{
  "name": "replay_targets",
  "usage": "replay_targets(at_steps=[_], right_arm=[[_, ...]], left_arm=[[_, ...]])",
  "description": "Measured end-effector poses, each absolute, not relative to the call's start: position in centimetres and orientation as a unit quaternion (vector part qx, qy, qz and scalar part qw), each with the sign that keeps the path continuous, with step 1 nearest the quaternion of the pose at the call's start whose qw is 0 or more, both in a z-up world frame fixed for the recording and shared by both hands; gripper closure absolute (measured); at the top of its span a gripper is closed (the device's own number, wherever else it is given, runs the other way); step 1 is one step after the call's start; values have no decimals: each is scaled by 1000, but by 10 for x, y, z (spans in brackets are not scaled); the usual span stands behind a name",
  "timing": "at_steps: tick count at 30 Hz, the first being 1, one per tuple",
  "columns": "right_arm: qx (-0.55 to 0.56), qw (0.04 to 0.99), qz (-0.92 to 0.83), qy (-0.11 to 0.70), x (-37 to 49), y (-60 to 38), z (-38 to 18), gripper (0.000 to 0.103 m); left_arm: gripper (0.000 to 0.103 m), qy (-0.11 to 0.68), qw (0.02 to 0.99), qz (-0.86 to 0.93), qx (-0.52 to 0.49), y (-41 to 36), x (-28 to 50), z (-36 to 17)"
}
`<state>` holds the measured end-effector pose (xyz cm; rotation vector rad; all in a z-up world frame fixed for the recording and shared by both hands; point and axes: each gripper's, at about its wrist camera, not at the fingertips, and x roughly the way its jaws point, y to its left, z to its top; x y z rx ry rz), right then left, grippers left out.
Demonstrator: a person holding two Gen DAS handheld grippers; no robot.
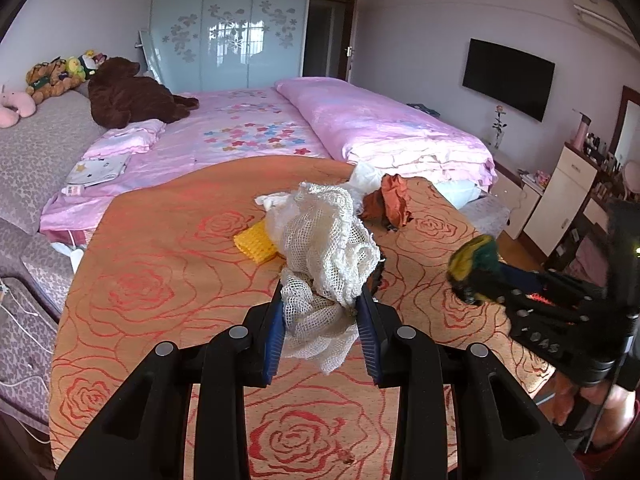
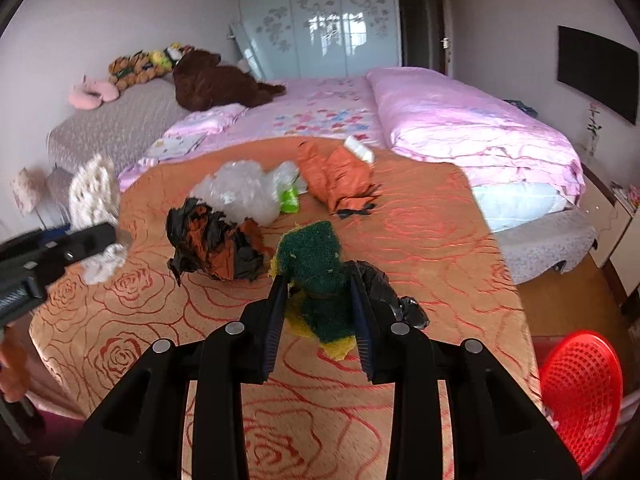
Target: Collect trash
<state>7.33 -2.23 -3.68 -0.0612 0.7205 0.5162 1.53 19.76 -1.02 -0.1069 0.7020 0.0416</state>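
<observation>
My left gripper (image 1: 322,296) is shut on a crumpled white mesh net (image 1: 328,240) and holds it above the orange rose-patterned tablecloth (image 1: 160,280). My right gripper (image 2: 318,284) is shut on a green-and-yellow scouring sponge (image 2: 316,256), lifted off the cloth. In the left wrist view that sponge (image 1: 474,258) shows at the right, in the right gripper's fingers. In the right wrist view the left gripper (image 2: 92,236) and its net (image 2: 94,192) appear blurred at the left edge. More trash lies on the cloth: a black-and-orange crumpled bag (image 2: 216,244), clear plastic (image 2: 240,190), an orange wrapper (image 2: 336,180) and a yellow sponge (image 1: 256,246).
A red mesh basket (image 2: 580,392) stands low at the right, beside the table's edge. A black plastic bag (image 2: 384,284) lies just right of my right fingers. Behind the table is a pink bed (image 2: 460,120) with plush toys; a dresser (image 1: 568,196) stands at the right.
</observation>
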Motion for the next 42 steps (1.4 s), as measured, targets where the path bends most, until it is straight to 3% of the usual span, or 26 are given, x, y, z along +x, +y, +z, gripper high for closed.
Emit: replay_targets(at_steps=[11,30,42], right_arm=[[-12,909,240,342,67,-52,-24,72],[-111,882,276,366,34,32,-76,71],[-34,871,304,384,50,3,-71,70]], left_arm=[[72,349,936,2,-43,177,22,-14],[72,353,933,26,-56,197,20,-16],[72,349,935,32,-60,200,17,-10]])
